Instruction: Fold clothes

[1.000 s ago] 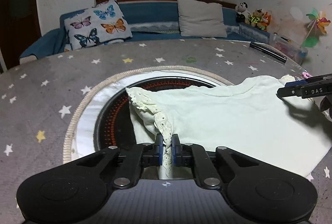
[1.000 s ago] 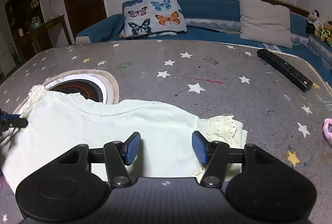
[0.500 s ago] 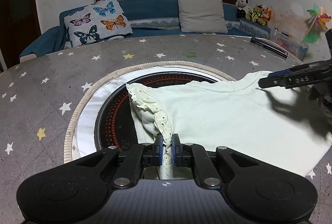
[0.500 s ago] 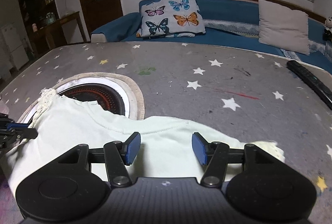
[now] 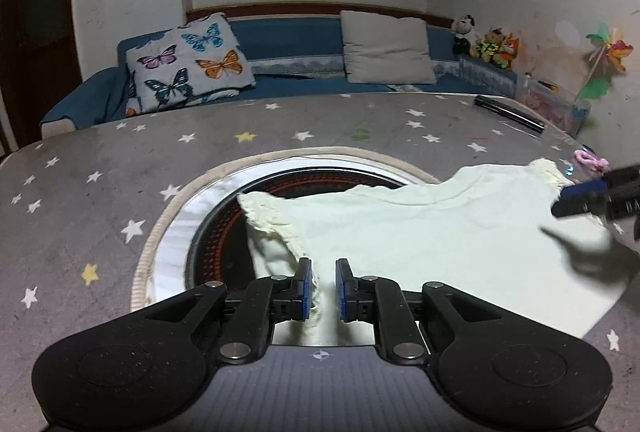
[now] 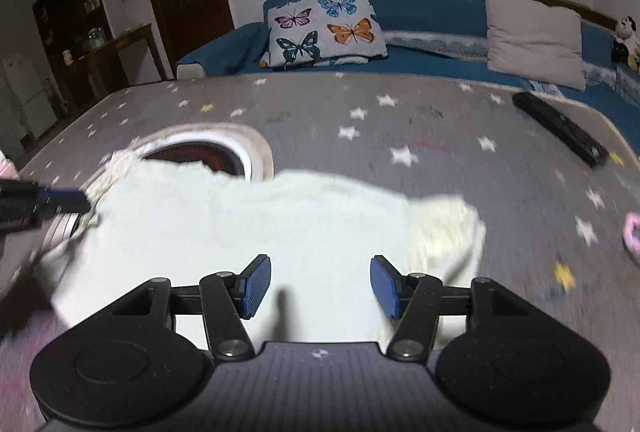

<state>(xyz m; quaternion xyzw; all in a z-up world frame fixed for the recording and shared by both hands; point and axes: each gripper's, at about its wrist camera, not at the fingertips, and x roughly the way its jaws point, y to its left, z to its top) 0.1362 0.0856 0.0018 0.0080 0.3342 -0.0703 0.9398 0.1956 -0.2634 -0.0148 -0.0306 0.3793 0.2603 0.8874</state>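
Observation:
A pale cream shirt with lace-trimmed sleeves lies spread on the grey star-patterned table. My left gripper is slightly open over the left lace sleeve, whose edge still lies between the pads without being pinched. My right gripper is wide open and empty over the shirt's body, with the right lace sleeve just to its right. The right gripper also shows in the left wrist view at the shirt's far right. The left gripper shows in the right wrist view at the left sleeve.
A round burner with a white rim is sunk in the table under the shirt's left part. A black remote lies at the far right. A pink ring lies near the right edge. A blue sofa with cushions stands behind.
My left gripper has opened a little and let go of the lace sleeve. My right gripper stays open and has shifted right over the shirt; its view is blurred by motion.

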